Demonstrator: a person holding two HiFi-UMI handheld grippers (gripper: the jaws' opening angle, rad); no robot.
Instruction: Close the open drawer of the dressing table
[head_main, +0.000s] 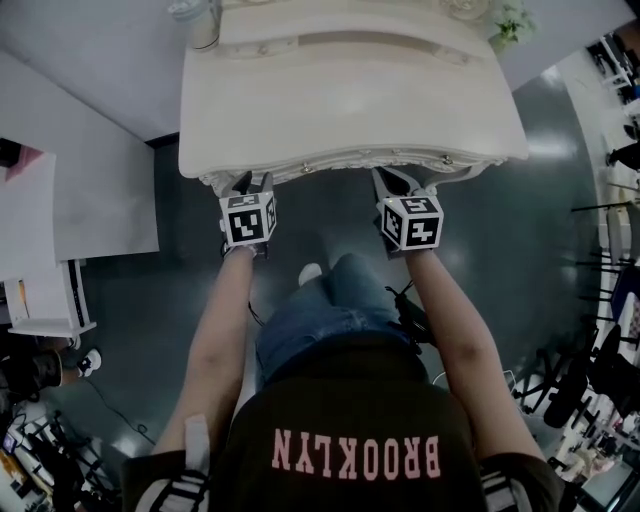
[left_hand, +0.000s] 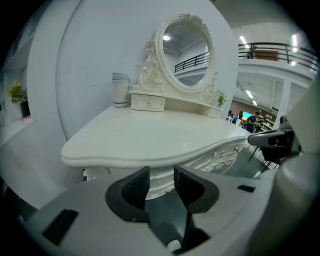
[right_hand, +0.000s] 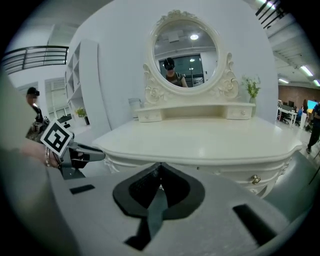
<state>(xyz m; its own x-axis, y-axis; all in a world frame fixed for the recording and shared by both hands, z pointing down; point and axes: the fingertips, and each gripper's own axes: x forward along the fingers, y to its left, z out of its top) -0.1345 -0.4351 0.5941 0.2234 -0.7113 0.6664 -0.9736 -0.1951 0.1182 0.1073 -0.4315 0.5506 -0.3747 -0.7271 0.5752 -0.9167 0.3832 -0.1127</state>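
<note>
Drawer (right_hand: 240, 172) with its knob (right_hand: 255, 178) sits in the front of the dressing table (head_main: 350, 100), tucked under the top's edge and looking pushed in. Both grippers are at that front edge: left gripper (head_main: 250, 183) is released, jaws apart with nothing between them, only the carved front showing through the gap; right gripper (head_main: 400, 180) is clenched, jaws together and empty. Oval mirror (right_hand: 185, 55) stands at the table's back.
</note>
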